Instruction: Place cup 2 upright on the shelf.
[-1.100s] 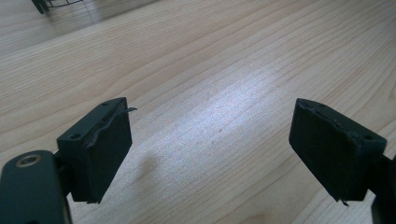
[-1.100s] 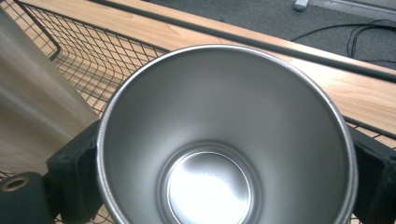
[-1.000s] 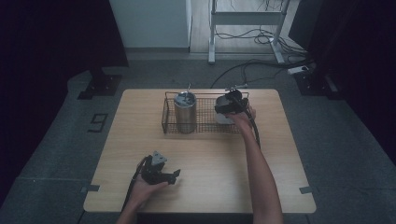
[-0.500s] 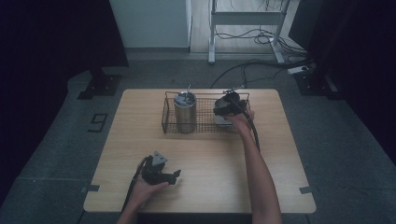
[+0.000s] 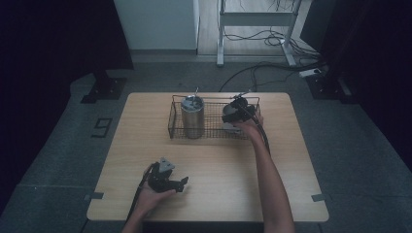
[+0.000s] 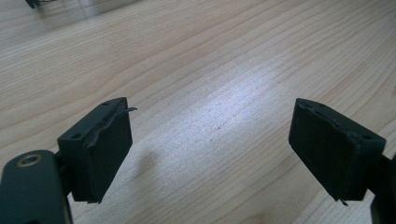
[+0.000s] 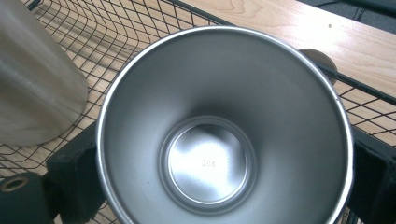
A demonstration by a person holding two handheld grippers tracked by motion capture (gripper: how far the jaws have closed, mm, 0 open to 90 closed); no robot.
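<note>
A black wire basket (image 5: 171,121) stands at the back of the wooden table (image 5: 218,165). A tall steel canister (image 5: 193,116) stands in its left part. My right gripper (image 5: 236,112) reaches into its right part and is shut on a steel cup (image 5: 228,120). In the right gripper view I look into the empty cup (image 7: 219,140), with the gripper (image 7: 224,170) holding its wall from both sides; the jaws have just been opening a little, with the cup still between them. My left gripper (image 5: 182,184) rests near the table's front left, open over bare wood (image 6: 210,135).
The canister (image 7: 32,84) stands close beside the cup inside the basket's mesh (image 7: 140,28). Wooden tabletop (image 6: 187,46) stretches between the basket and the left gripper. Cables and a metal stand (image 5: 252,19) lie on the floor beyond the table.
The right hand with the cup has shifted slightly toward the near side of the basket. The left gripper has kept still.
</note>
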